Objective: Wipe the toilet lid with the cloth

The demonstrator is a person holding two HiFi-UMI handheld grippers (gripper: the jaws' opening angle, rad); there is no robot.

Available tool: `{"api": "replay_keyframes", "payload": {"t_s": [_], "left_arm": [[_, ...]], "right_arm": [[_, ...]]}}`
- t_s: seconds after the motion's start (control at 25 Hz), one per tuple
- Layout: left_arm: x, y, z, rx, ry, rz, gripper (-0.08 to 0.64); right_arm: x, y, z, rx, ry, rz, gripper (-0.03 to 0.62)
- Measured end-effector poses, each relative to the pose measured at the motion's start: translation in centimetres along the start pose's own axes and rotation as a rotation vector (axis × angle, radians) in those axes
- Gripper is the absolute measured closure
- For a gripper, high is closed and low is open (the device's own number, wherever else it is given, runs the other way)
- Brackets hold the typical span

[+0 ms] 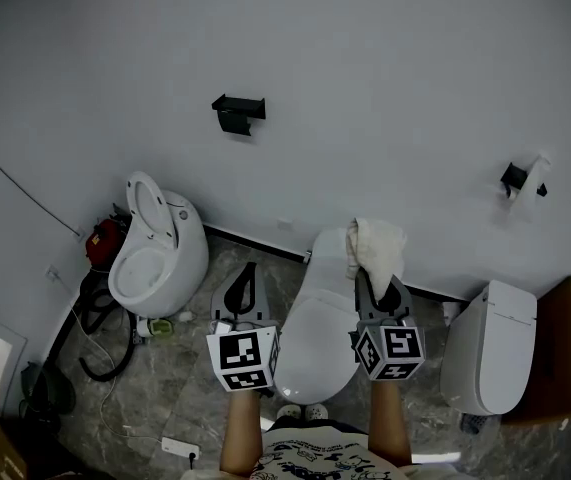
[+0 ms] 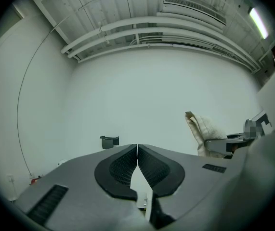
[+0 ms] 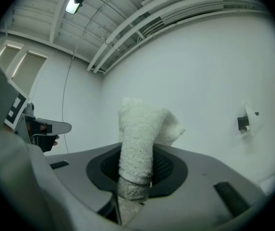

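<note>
The middle toilet's closed white lid (image 1: 315, 343) lies straight below me. My right gripper (image 1: 376, 280) is held over the lid's far right part, shut on a white towelling cloth (image 1: 377, 242) that stands up out of the jaws. In the right gripper view the cloth (image 3: 139, 138) is pinched in my right gripper (image 3: 136, 163) and folds over above it. My left gripper (image 1: 246, 280) hangs to the left of the lid, over the floor, shut and holding nothing. In the left gripper view my left gripper (image 2: 137, 146) has its pads pressed together, and the cloth (image 2: 202, 131) shows to the right.
A second toilet (image 1: 155, 253) with its lid raised stands at the left, a third toilet (image 1: 490, 343) at the right. Dark hoses (image 1: 95, 328) and a power strip (image 1: 180, 450) lie on the floor. A black holder (image 1: 237, 113) and another fitting (image 1: 525, 180) are on the wall.
</note>
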State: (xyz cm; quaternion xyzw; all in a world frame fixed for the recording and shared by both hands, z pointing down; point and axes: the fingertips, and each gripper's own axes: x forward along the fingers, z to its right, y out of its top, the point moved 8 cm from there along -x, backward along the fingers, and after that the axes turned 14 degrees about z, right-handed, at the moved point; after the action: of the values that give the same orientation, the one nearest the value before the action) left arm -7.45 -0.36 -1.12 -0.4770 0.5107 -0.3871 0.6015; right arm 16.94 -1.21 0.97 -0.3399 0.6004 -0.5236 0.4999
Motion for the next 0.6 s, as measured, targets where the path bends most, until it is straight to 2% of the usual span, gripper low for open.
{"api": "replay_keyframes", "payload": {"t_s": [0.6], "left_arm": [[0.38, -0.15, -0.65, -0.005, -0.007, 0.005, 0.551]], "right_arm": [[0.45, -0.94, -0.54, -0.006, 0.011, -0.026, 0.499]]}}
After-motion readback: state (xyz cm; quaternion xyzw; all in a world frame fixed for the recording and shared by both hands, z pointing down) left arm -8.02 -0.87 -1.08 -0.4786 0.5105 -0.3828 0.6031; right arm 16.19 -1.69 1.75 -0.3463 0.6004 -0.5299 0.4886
